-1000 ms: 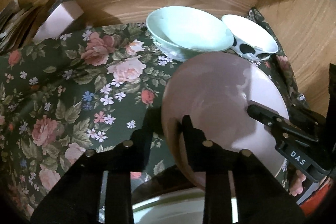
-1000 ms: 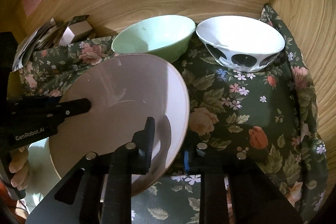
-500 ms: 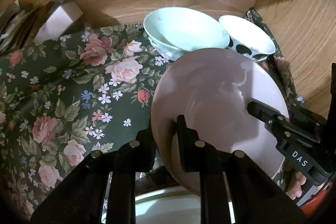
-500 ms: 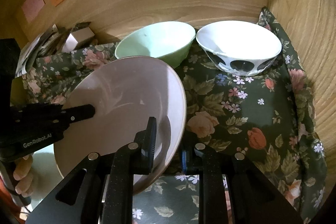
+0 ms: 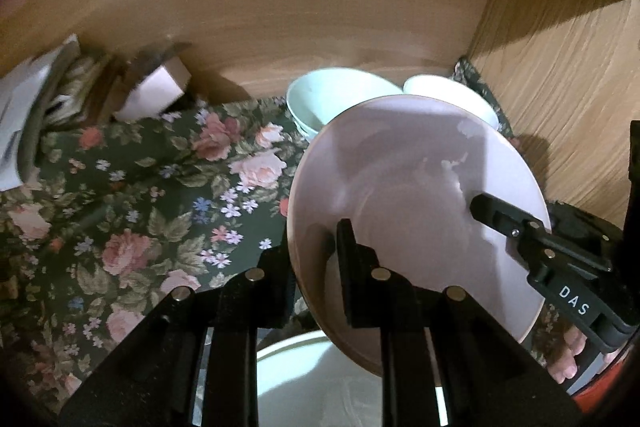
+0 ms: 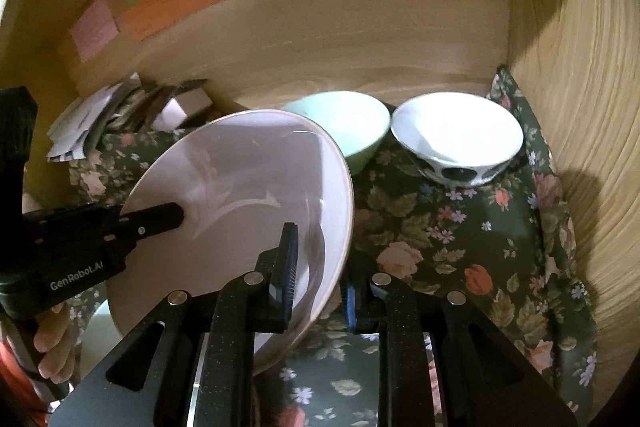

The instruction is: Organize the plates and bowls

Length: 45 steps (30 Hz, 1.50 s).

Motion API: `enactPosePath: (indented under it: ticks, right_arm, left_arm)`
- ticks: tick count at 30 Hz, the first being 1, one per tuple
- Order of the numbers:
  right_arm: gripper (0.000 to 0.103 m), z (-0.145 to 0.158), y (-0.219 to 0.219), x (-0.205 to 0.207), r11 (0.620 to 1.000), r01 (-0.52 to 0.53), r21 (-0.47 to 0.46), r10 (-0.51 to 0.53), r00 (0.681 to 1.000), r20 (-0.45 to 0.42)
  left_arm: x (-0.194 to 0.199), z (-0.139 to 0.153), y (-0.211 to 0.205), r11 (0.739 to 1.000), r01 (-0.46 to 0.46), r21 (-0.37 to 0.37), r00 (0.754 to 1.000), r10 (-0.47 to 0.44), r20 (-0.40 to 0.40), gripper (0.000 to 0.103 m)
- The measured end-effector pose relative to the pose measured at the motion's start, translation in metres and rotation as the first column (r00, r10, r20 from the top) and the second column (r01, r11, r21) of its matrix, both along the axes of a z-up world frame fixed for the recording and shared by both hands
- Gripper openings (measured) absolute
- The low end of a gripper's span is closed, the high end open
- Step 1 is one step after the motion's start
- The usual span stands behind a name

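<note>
A pale pink plate (image 5: 416,187) hangs tilted above the floral cloth, held from both sides. My left gripper (image 5: 314,247) is shut on its left rim. My right gripper (image 6: 320,263) is shut on its right rim, one finger over the plate and one under. Each view also shows the other tool: the right gripper (image 5: 492,211) and the left gripper (image 6: 160,217). Behind the plate, a mint green bowl (image 6: 352,123) and a white bowl with black spots (image 6: 456,139) stand side by side against the back wall. The plate partly hides both bowls (image 5: 332,95) in the left wrist view.
A pale plate with a green rim (image 5: 320,379) lies below the pink one. Wooden walls close the back and the right (image 6: 580,147). Papers and a small box (image 5: 156,91) crowd the back left corner. Floral cloth (image 6: 460,247) covers the shelf. Fingers of a hand (image 6: 52,343) show.
Both grippers have risen with the pink plate between them. It now sits higher in both views and covers more of the two bowls.
</note>
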State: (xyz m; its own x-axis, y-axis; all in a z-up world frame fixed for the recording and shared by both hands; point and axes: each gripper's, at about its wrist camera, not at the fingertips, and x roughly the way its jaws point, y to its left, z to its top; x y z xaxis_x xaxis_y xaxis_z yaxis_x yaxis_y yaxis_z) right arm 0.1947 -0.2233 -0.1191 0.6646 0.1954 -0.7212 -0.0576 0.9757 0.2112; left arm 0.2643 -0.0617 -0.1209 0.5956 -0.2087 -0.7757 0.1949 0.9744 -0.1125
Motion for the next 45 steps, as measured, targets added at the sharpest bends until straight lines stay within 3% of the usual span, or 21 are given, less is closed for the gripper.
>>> enactPosePath:
  ticks: [22,45]
  right_arm:
    - [0.017,0.022,0.080,-0.029,0.991,-0.135,0.001,0.135,0.989,0.059]
    - [0.017,0.009,0.172,-0.058,0.956,-0.294,0.017,0.293,0.955,0.047]
  left_arm:
    - [-0.081,0.024,0.072,0.991,-0.135,-0.014,0.986,0.135,0.094,0.017]
    - [-0.165,0.009,0.160,0.955,-0.294,-0.033,0.951,0.296,0.094,0.017]
